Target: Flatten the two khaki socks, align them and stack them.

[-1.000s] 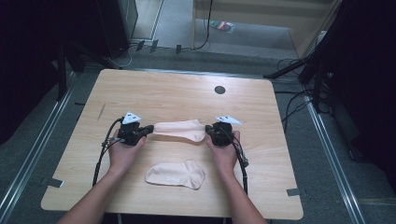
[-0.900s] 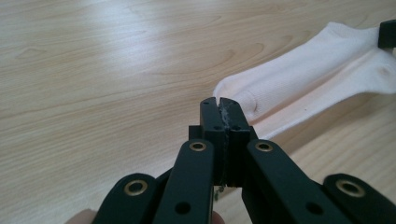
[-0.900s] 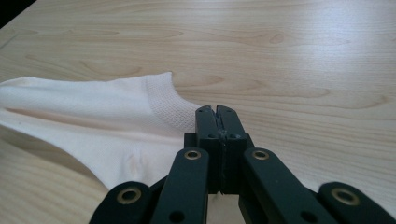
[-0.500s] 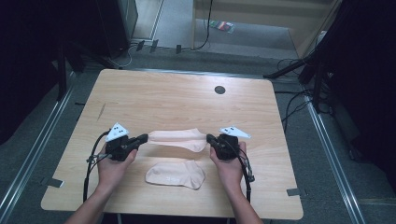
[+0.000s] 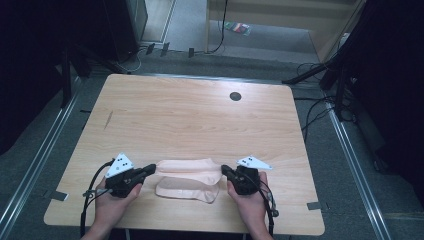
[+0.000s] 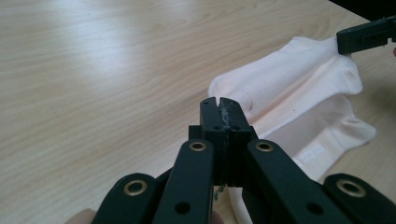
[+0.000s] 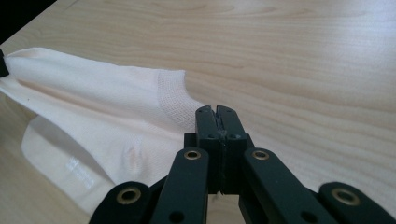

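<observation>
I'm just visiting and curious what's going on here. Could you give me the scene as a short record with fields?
Surface: wooden table
Held item: upper sock, stretched between both tools
Left hand-held gripper: shut on one end of the upper sock
Right hand-held gripper: shut on its other end
Underneath: lower sock, lying flat, partly covered by the upper one

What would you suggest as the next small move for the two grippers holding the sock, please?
Probably lower it: the left gripper and right gripper hold the upper sock stretched by its ends, partly overlapping the lower sock on the table, so align and lay it flat.
</observation>
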{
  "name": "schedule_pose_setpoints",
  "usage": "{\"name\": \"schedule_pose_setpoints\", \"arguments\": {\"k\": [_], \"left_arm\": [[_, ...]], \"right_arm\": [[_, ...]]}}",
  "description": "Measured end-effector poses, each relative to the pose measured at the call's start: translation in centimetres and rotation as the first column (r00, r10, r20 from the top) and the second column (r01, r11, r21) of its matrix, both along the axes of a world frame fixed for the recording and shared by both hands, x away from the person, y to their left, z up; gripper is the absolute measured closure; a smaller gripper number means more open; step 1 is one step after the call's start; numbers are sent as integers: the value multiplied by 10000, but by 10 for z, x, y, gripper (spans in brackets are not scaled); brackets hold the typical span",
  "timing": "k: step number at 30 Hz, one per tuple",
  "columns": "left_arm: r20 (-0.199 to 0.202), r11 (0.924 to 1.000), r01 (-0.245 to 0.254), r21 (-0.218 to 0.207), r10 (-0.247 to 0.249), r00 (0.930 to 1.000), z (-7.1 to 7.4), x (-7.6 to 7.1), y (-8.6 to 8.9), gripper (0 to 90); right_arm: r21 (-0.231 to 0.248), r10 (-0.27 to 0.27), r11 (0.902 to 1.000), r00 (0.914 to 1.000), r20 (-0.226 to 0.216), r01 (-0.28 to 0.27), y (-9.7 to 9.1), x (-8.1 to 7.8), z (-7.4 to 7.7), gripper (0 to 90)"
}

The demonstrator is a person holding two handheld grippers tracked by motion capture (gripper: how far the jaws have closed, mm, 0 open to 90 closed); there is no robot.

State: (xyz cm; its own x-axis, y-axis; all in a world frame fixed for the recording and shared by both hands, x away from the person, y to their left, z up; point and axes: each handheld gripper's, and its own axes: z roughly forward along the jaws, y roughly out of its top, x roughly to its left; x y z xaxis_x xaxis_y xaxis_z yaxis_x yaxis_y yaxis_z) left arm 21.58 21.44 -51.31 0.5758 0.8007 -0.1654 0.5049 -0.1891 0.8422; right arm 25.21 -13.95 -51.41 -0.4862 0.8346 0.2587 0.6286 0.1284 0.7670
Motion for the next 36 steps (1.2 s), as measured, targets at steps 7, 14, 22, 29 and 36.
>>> {"name": "schedule_pose_setpoints", "arguments": {"k": [7, 14, 22, 29, 36], "left_arm": [[-296, 9994, 112, 313, -103, 9995, -10, -13, 2, 900], [-633, 9981, 329, 519, -296, 9976, -20, -18, -5, 900], [-996, 9989, -273, 374, 309, 9945, -30, -18, -4, 469], [-678, 9965, -837, -42, 833, 9942, -23, -23, 7, 136], [-369, 9920, -1203, -375, 1189, 9922, -20, -28, 21, 72]], "right_arm": [[-93, 255, 9996, 9997, -35, -255, -3, -19, -2, 900], [-428, 569, 9975, 9984, -69, -571, 5, -24, -12, 900], [-302, 729, 9968, 9972, -164, -734, 7, -25, -23, 482], [-30, 4, 10000, 9968, 800, -1, -7, -36, -14, 276], [147, -672, 9977, 9914, 1122, 660, -15, -49, -5, 132]]}}
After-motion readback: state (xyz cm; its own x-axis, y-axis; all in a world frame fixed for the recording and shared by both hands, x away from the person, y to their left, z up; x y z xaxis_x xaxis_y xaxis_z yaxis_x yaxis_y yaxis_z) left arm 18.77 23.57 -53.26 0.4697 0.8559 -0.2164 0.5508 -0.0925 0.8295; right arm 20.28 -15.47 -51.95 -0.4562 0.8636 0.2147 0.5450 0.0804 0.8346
